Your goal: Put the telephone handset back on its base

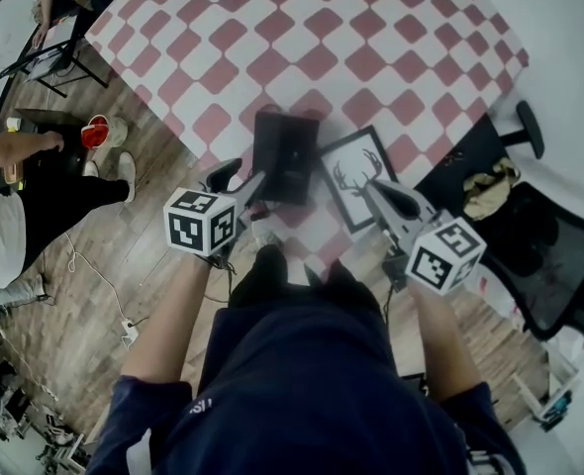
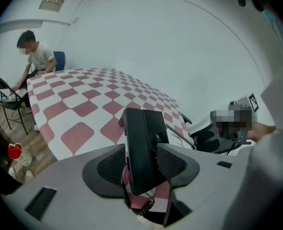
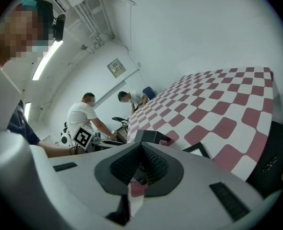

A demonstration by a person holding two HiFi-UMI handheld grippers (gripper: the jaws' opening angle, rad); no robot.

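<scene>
The black telephone handset (image 1: 285,156) is at the near edge of the pink-and-white checkered table (image 1: 371,38). In the left gripper view it stands on end as a black slab (image 2: 142,147) between the jaws, with both pads against it and a coiled cord (image 2: 137,206) hanging below. My left gripper (image 1: 243,180) (image 2: 142,166) is shut on it. I cannot tell the base apart from the handset in any view. My right gripper (image 1: 378,190) (image 3: 141,159) hovers to the right of the phone, with its pads pressed together and nothing between them. Just past its jaws the phone (image 3: 151,137) shows.
A black-framed deer picture (image 1: 356,178) lies right of the phone. An office chair (image 1: 535,255) stands at the table's right. On the wooden floor to the left are a person's legs (image 1: 64,196), a red cup (image 1: 95,132) and a power strip (image 1: 130,333).
</scene>
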